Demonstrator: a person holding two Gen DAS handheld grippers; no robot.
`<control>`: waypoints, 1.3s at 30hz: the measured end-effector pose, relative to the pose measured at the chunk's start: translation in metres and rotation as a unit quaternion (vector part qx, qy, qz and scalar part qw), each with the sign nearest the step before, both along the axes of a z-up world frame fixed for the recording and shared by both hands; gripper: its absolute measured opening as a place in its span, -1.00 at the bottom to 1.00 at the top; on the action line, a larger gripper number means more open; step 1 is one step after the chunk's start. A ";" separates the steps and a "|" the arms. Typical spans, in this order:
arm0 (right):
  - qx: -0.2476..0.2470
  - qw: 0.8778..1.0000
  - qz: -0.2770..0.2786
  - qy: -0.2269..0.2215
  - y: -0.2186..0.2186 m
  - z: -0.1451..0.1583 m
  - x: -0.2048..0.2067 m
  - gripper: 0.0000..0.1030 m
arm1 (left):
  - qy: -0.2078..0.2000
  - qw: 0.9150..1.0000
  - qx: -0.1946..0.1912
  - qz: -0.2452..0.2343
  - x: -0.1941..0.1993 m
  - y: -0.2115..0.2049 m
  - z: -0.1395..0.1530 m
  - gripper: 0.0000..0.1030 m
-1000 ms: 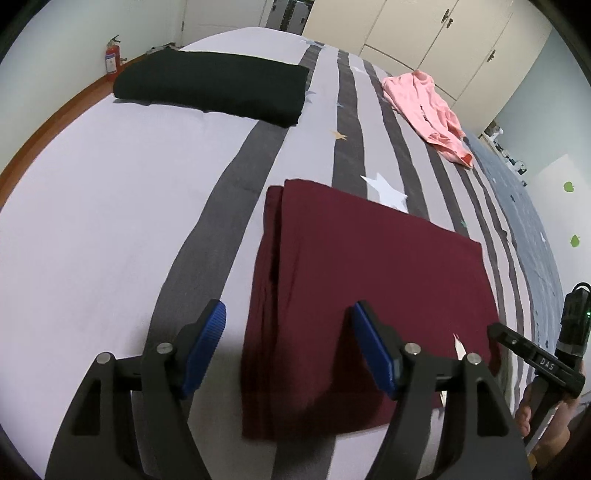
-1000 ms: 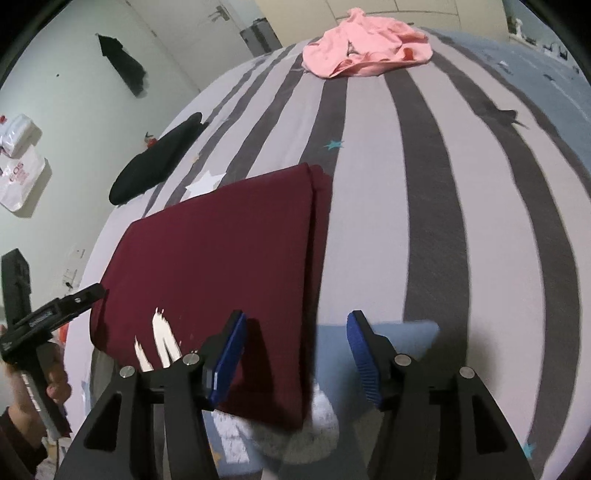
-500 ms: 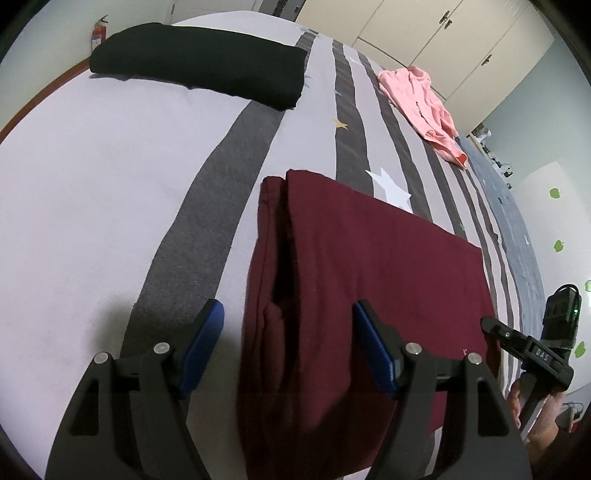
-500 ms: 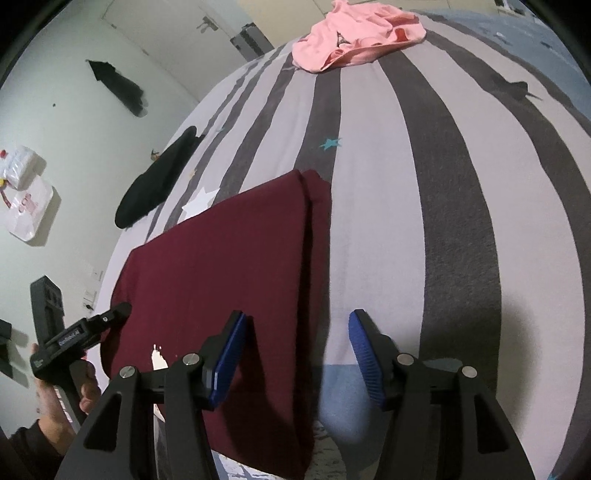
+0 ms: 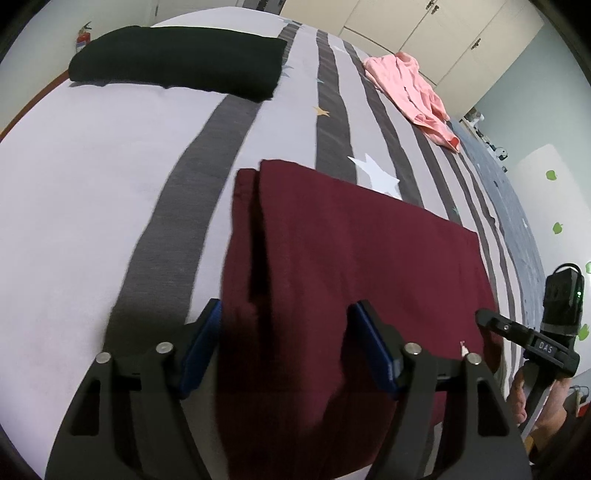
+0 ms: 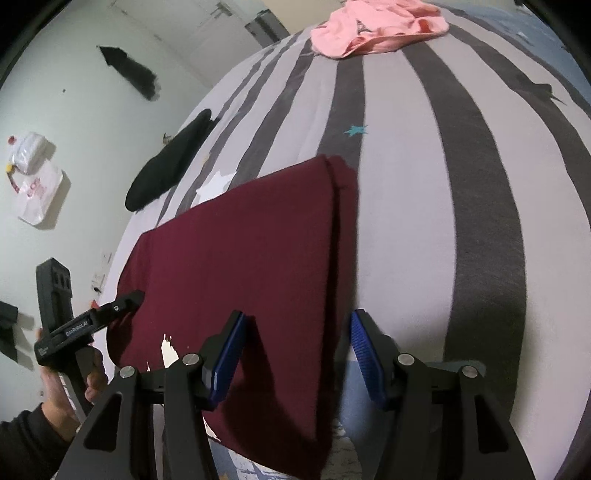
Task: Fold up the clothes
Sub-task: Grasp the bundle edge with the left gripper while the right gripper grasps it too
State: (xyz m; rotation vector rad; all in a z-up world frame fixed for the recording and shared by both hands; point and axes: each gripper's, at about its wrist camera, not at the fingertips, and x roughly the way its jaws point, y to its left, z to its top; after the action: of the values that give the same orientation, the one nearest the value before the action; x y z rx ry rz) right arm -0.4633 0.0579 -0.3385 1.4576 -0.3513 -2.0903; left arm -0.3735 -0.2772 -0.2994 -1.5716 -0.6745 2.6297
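Note:
A maroon garment (image 5: 351,258) lies folded into a rectangle on the striped bed, near its front edge. My left gripper (image 5: 286,350) hovers over the garment's near left corner. Its jaws are closing, the doubled left edge lies between the blue pads, and the pads do not press on it. My right gripper (image 6: 295,356) stands open over the near right corner of the same garment (image 6: 240,258), with the folded right edge between its pads. One of the right gripper's fingers (image 5: 509,328) shows at the garment's right side in the left wrist view.
A folded black garment (image 5: 177,62) lies at the bed's far left. A crumpled pink garment (image 5: 413,92) lies at the far end, near the wardrobe doors (image 5: 424,22). The grey-striped bedspread (image 5: 92,184) stretches wide to the left. A person's hand (image 6: 55,384) holds the left gripper.
Both grippers have come closer over the maroon garment's near edge, which now fills more of each view. The left pads stand slightly closer together.

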 end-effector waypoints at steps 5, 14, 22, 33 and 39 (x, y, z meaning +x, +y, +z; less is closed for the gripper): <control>-0.023 1.000 -0.012 -0.011 -0.002 -0.005 -0.009 -0.16 | 0.000 1.000 -0.001 -0.001 0.000 0.005 0.002 0.01; -0.025 0.999 -0.026 -0.006 -0.004 0.001 -0.007 -0.72 | 0.011 1.000 0.002 0.000 0.002 0.005 0.017 -0.45; -0.014 0.999 -0.036 0.027 -0.017 0.041 0.001 -0.79 | 0.037 0.999 0.012 0.002 -0.004 -0.001 0.041 -0.52; -0.033 0.996 -0.038 0.069 -0.090 0.115 -0.032 -0.79 | 0.086 0.996 0.015 0.008 -0.055 -0.091 0.111 -0.53; -0.061 0.994 -0.038 0.088 -0.173 0.149 -0.093 -0.79 | 0.110 0.994 -0.013 -0.003 -0.126 -0.174 0.157 -0.53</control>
State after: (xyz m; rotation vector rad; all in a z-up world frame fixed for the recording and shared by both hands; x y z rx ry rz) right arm -0.5560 -0.1154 -0.1897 1.1972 -0.4638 -2.1969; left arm -0.4991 -0.4514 -0.1427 -1.2598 -0.6236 2.7604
